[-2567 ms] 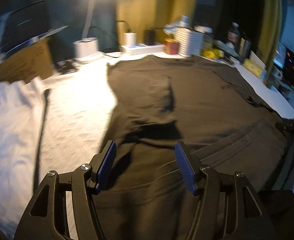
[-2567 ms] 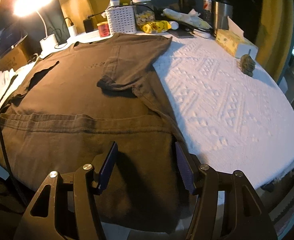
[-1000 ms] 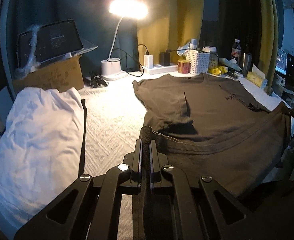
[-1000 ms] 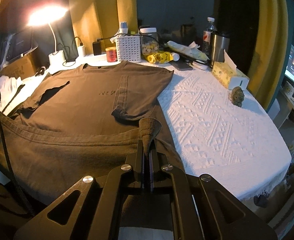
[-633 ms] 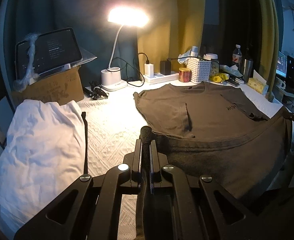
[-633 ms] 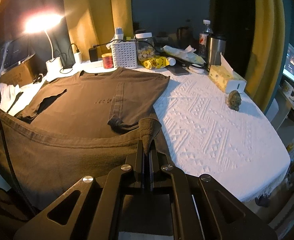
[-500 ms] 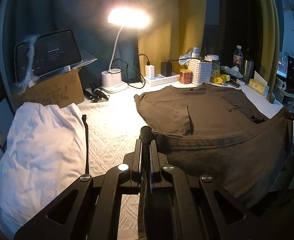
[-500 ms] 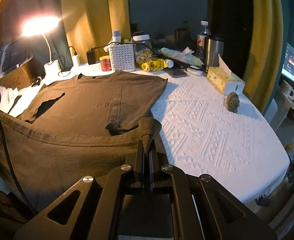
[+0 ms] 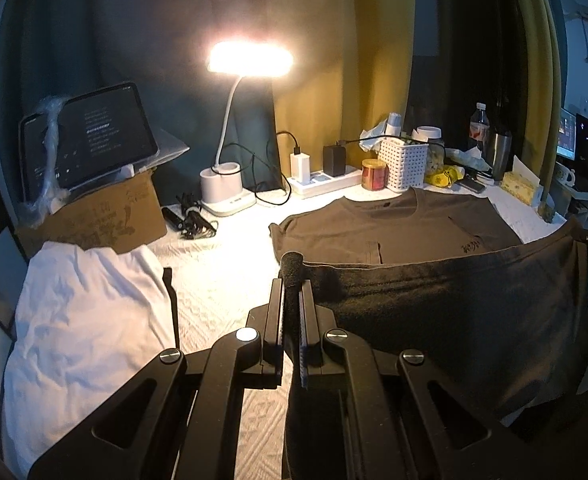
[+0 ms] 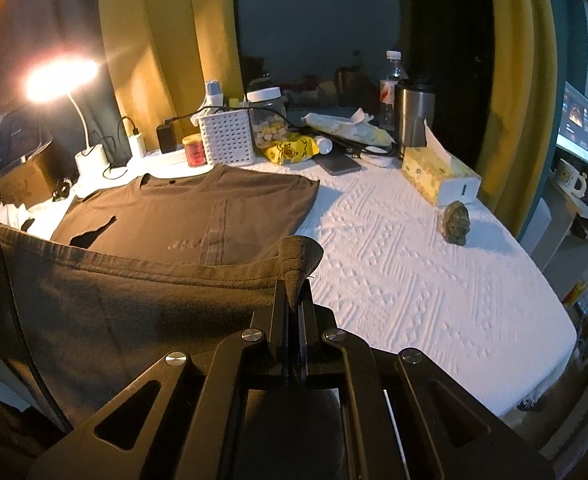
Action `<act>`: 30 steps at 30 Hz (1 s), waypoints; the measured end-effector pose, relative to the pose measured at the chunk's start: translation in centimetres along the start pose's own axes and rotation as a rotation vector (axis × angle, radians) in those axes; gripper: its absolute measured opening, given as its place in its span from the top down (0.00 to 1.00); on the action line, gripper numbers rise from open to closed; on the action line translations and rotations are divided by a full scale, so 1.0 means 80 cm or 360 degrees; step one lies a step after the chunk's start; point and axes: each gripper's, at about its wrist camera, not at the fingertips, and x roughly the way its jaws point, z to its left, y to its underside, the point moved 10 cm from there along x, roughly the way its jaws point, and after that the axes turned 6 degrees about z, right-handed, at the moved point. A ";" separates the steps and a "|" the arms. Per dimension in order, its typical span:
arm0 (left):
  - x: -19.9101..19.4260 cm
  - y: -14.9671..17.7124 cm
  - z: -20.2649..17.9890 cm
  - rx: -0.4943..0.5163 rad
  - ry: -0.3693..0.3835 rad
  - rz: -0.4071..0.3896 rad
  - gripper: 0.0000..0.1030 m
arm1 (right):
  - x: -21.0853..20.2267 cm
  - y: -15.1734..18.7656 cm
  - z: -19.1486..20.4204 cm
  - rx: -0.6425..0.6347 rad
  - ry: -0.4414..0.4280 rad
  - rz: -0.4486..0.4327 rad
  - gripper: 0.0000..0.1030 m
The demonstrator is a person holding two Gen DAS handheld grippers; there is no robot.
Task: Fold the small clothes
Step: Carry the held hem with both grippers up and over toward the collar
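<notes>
A dark brown T-shirt [image 9: 393,232] lies on the white bedspread with both sleeves folded inward and its collar toward the far clutter. My left gripper [image 9: 292,284] is shut on the left corner of its bottom hem, which pokes up between the pads. My right gripper [image 10: 294,292] is shut on the right hem corner [image 10: 299,256]. The hem [image 10: 134,268] is lifted and stretched taut between the two grippers, hanging like a curtain over the near part of the T-shirt [image 10: 198,212] and hiding its lower half.
A white garment [image 9: 82,320] lies crumpled at the left beside a cardboard box [image 9: 102,220] with a tablet. At the far edge stand a lit desk lamp [image 9: 230,184], a power strip, a white basket [image 10: 228,136], jars and bottles. A tissue box [image 10: 437,176] and a small figurine [image 10: 455,222] sit at the right.
Both grippers have risen and moved toward the collar, carrying the hem higher; the stretched hem now covers more of the shirt's lower half. Earlier still, both grippers stood open over the hem.
</notes>
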 end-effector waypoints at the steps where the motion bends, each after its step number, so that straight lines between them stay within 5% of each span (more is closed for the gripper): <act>1: 0.001 -0.004 0.000 0.0000 0.0001 -0.0004 0.96 | 0.000 -0.004 -0.001 0.0000 -0.0001 -0.0006 0.96; 30: 0.033 -0.113 0.005 0.0011 -0.0007 -0.0221 0.96 | 0.025 -0.127 -0.010 0.0013 0.0011 -0.0175 0.96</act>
